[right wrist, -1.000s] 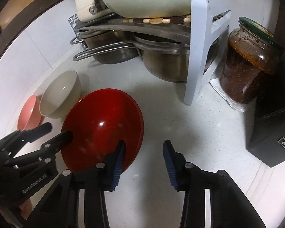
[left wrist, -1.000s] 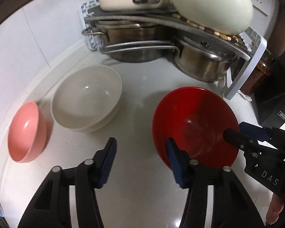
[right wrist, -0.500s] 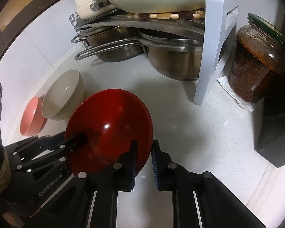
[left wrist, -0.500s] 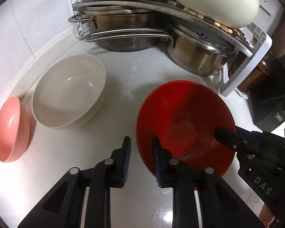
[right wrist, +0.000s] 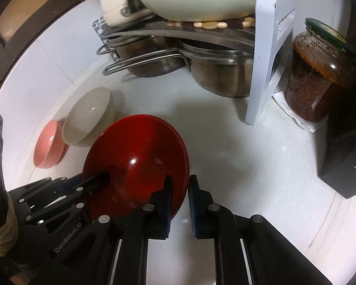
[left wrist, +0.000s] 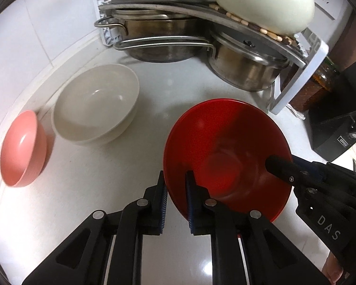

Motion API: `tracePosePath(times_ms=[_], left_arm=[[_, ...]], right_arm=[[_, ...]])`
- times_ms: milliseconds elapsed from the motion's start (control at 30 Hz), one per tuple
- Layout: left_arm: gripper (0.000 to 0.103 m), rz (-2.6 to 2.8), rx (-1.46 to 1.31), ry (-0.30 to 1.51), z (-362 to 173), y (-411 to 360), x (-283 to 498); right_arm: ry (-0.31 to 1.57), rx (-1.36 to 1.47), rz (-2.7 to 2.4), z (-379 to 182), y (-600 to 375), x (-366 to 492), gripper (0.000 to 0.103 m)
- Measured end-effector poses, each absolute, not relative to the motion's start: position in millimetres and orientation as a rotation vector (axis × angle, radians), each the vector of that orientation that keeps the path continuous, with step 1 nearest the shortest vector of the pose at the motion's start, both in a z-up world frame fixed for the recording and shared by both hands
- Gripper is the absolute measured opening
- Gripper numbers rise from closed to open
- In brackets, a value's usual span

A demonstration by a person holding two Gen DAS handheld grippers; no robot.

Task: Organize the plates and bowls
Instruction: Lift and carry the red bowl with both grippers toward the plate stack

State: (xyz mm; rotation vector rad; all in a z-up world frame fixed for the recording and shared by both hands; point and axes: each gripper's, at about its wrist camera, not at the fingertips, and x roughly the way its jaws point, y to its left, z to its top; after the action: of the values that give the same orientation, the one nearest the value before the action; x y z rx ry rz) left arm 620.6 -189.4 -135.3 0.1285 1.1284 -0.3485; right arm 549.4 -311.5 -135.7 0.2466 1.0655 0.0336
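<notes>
The red bowl (left wrist: 227, 152) sits tilted just over the white counter (left wrist: 95, 190), its near-left rim pinched between the blue pads of the left gripper (left wrist: 175, 185) and its opposite rim clamped by the right gripper (right wrist: 179, 190), one finger of each inside the bowl and one outside. To its left, well apart from it, a cream bowl (left wrist: 96, 102) stands beside a pink bowl (left wrist: 22, 148) near the tiled wall. Behind, steel pots (left wrist: 168, 38) are tucked under a white rack (right wrist: 270, 54), with a jar (right wrist: 318, 76) of dark red paste just right of the rack.
</notes>
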Motion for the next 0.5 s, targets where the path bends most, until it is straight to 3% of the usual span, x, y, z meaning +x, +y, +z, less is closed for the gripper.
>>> tracePosePath(times_ms=[500], left_arm=[[0.016, -0.244, 0.034, 1.073, -96, -136, 539]], right_arm=[[1.042, 0.165, 0.148, -109, -263, 491, 0.014]])
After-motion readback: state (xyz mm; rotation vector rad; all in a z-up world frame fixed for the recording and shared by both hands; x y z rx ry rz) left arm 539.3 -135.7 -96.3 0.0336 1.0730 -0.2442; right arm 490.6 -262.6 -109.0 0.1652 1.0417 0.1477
